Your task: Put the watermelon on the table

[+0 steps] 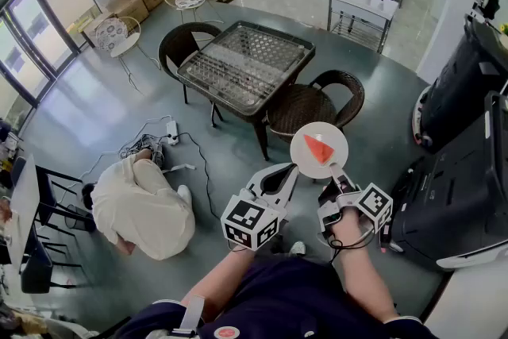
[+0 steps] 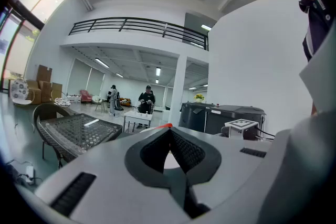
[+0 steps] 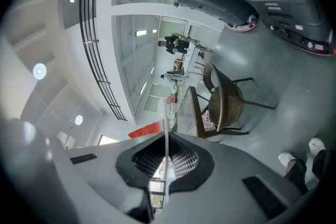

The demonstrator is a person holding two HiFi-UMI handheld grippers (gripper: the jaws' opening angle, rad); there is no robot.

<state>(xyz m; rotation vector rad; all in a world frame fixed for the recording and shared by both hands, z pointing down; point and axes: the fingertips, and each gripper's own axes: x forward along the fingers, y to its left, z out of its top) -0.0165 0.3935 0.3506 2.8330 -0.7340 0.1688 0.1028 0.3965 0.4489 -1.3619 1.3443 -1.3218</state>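
While a person in a pale top (image 1: 147, 206) crouches on the grey floor at far left beside a tangle of cables (image 1: 151, 143), a glass-topped table (image 1: 246, 63) stands ahead. Dark wicker chairs (image 1: 300, 109) are drawn up to it. The table is well apart from both grippers.

The left gripper (image 1: 292, 171) has its fingertips pressed together on themselves. They sit just beside the rim of a round white plate (image 1: 305, 140), possibly touching it; the view is too coarse to say.

The right gripper (image 1: 337, 172) is clamped on the plate's near rim and holds it in the air over the floor. On the plate lies the watermelon (image 1: 320, 148), a small red triangular slice. In the right gripper view the plate is a thin white edge between the jaws.

A large black machine (image 1: 468, 163) fills the far right.
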